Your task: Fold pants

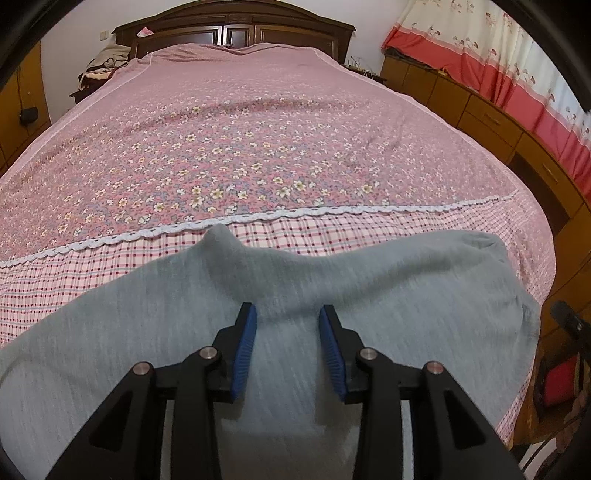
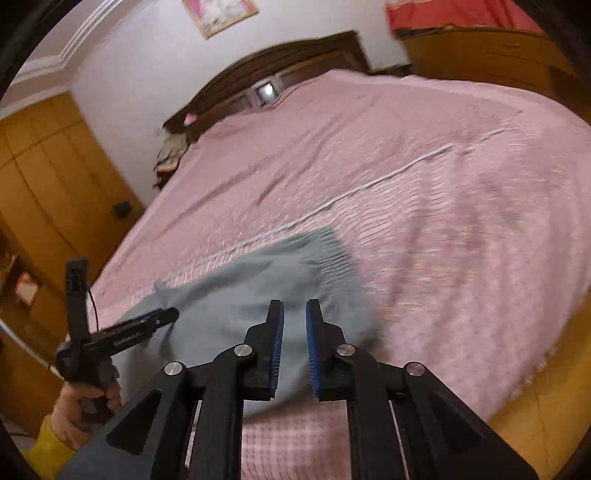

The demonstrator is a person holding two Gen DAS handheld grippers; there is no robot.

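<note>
Grey pants (image 1: 295, 332) lie along the bed (image 1: 258, 129) foot edge; left claw (image 1: 288, 314) partly open over them, right claw (image 2: 294, 310) narrow, gripping nothing.

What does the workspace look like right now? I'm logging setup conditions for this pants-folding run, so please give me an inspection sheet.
Surface: bed under a pink floral bedspread, checked border past a white lace trim.
Job's things: grey pants lie at the near edge, partly bunched.
Clutter: pile of clothes beside the headboard.
Grippers: left gripper open over the pants, nothing pinched; right gripper nearly closed, a narrow gap, no cloth between the pads.
Cables: thin black lead on the left gripper's handle.
Surroundings: wooden headboard, wardrobe, low cabinets, red-and-cream curtain.
</note>
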